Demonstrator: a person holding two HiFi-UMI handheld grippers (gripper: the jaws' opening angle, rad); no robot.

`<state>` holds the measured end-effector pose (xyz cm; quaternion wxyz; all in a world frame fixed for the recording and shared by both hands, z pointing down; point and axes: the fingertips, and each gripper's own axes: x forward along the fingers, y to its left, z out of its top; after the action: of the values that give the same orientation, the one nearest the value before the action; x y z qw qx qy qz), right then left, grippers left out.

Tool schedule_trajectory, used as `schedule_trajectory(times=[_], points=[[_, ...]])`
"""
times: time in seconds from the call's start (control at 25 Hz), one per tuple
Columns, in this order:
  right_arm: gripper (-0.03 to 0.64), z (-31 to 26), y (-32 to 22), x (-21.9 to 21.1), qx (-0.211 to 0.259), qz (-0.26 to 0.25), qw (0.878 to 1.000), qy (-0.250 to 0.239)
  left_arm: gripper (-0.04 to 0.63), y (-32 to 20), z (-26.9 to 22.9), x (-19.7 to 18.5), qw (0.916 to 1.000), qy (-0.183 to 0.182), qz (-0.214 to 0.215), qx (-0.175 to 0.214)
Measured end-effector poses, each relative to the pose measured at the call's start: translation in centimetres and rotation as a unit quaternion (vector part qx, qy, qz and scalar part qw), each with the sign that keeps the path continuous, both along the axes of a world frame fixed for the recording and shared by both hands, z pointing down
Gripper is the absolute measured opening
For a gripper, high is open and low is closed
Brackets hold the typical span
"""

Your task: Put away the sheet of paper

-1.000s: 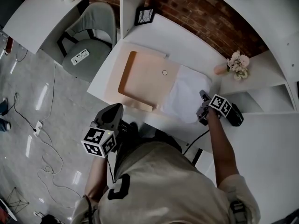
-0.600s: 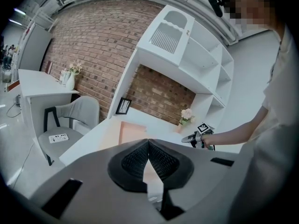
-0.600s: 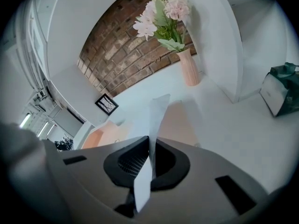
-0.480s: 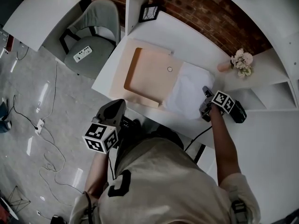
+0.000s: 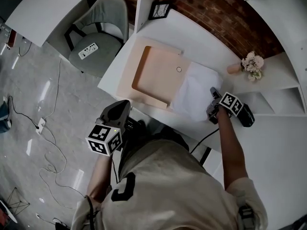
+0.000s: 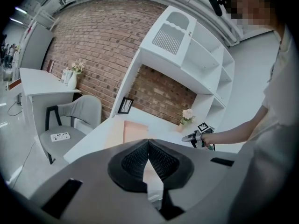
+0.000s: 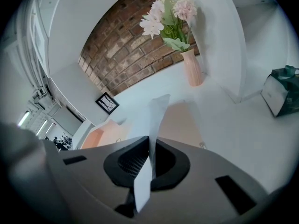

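Right hand-held gripper [image 7: 150, 156] pinching the sheet of paper [image 5: 194, 91] by its near edge.

Its jaws are closed on the thin edge. The rest of the sheet lies on the white surface [image 5: 192, 35], and its far side reaches the open peach folder [image 5: 160, 73]. The left hand-held gripper [image 6: 148, 158] is pressed together on nothing and held low, well off the surface. With so little paper in the grip, a quick pull could slip it free or crease it. Nothing steadies the folder, so the sheet may push it along instead of sliding in.
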<state>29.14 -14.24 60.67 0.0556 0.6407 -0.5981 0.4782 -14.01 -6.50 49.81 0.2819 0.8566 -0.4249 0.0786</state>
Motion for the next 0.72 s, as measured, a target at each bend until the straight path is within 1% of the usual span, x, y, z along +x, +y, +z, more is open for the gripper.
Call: schedule_trajectory(times=[0.2,0.52,0.72], points=[[0.028,-0.1,0.1,-0.4,0.001,-0.007,1.0,-0.003,0.017,0.1,-0.4,0.3,1.0,-0.003,0.004,-0.001],[0.028,0.3,-0.4,0.2,0.012,-0.02,1.0,-0.018,0.017,0.4,-1.0,2.6,0.9999,-0.008,0.008,-0.001],[0.028,0.7,-0.9,-0.1,0.018,-0.039,0.998,-0.037,0.017,0.2,-1.7,3.9,0.9997,-0.021,0.008,0.002]])
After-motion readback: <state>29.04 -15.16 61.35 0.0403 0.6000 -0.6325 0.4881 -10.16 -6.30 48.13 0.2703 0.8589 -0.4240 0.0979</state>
